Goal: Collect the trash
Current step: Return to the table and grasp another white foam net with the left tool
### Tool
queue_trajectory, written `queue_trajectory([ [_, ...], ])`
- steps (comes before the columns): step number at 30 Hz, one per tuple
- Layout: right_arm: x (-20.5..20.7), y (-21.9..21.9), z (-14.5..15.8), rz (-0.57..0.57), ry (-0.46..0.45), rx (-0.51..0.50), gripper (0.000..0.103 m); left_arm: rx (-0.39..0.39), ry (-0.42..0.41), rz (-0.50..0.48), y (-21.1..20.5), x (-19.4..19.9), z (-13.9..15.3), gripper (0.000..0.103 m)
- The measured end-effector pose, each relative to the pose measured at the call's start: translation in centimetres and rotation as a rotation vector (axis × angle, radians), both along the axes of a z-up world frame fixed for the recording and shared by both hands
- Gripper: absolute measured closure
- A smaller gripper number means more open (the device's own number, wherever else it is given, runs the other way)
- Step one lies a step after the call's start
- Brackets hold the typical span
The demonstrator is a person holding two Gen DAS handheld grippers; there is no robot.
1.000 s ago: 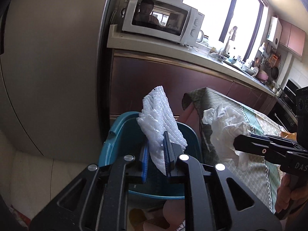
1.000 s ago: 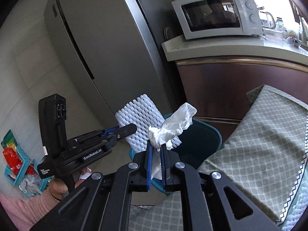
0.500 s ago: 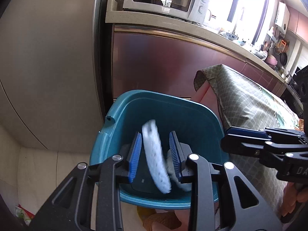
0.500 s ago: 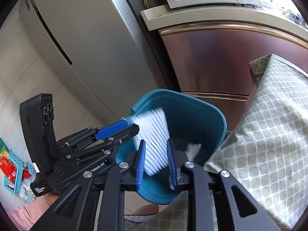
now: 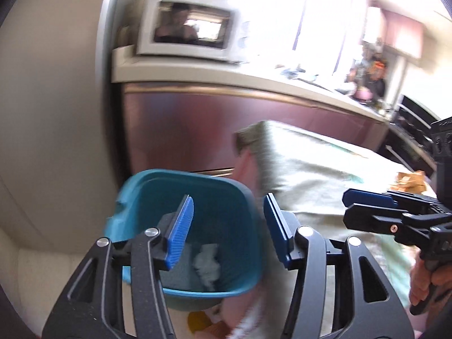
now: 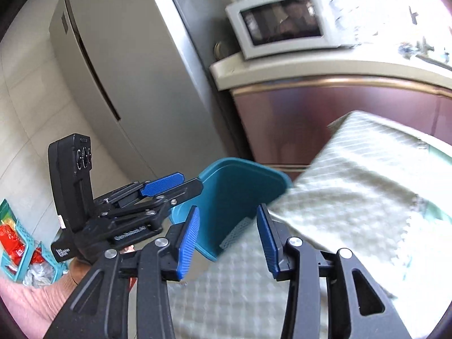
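A teal trash bin (image 5: 237, 197) stands on the floor beside the table; it also shows in the right wrist view (image 6: 240, 180). White crumpled trash (image 5: 207, 265) lies at its bottom. My left gripper (image 5: 228, 223) is open and empty above the bin. My right gripper (image 6: 228, 237) is open and empty, over the table's corner next to the bin. The right gripper shows at the right of the left wrist view (image 5: 367, 206), and the left gripper shows at the left of the right wrist view (image 6: 169, 186). A brown wrapper (image 5: 411, 180) lies on the table far right.
A table with a green patterned cloth (image 6: 353, 197) fills the right side. A steel fridge (image 6: 118, 70) stands left, a counter (image 6: 325, 67) with a white microwave (image 6: 279, 25) behind. A teal basket (image 6: 17, 243) with red packets sits on the floor at far left.
Both grippers opened wider and dropped their trash: the white foam net and the tissue fell into the bin. Both grippers then lifted and swung right; the view is blurred.
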State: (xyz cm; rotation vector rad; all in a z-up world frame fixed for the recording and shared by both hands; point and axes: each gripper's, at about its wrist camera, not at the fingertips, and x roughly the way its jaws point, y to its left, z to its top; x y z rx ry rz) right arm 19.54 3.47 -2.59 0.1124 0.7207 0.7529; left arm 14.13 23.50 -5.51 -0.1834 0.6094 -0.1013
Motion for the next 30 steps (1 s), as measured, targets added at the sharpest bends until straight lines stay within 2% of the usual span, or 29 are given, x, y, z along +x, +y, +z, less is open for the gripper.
queue_trajectory([
  [7, -4.7, -9.2, 1.0, -0.224, -0.055, -0.03, 0.062, -0.006, -0.033, -0.234, -8.0, -0.6, 1.9, 0.044],
  [13, -7.9, -16.6, -0.2, -0.431, -0.048, -0.077, 0.061, 0.01, 0.008, -0.384, -15.1, -0.4, 1.3, 0.043],
  [16, -8.8, -19.4, -1.0, -0.508, -0.04, -0.098, 0.06, 0.009, 0.042, -0.428, -17.7, 0.0, 0.6, 0.043],
  [17, -9.0, -20.2, -1.3, -0.524, -0.036, -0.098, 0.057, 0.007, 0.049, -0.442, -18.4, 0.0, 0.4, 0.042],
  [18, -9.2, -20.8, -1.5, -0.544, -0.033, -0.102, 0.053, 0.007, 0.057, -0.45, -19.1, 0.0, 0.3, 0.042],
  [21, -9.5, -22.0, -2.4, -0.568, -0.018, -0.11, 0.053, 0.018, 0.079, -0.47, -20.8, 0.7, -0.3, 0.041],
  [30, -8.7, -21.1, -3.5, -0.559, -0.015, -0.114, 0.053, 0.079, 0.143, -0.493, -23.8, 2.6, -1.9, 0.04],
])
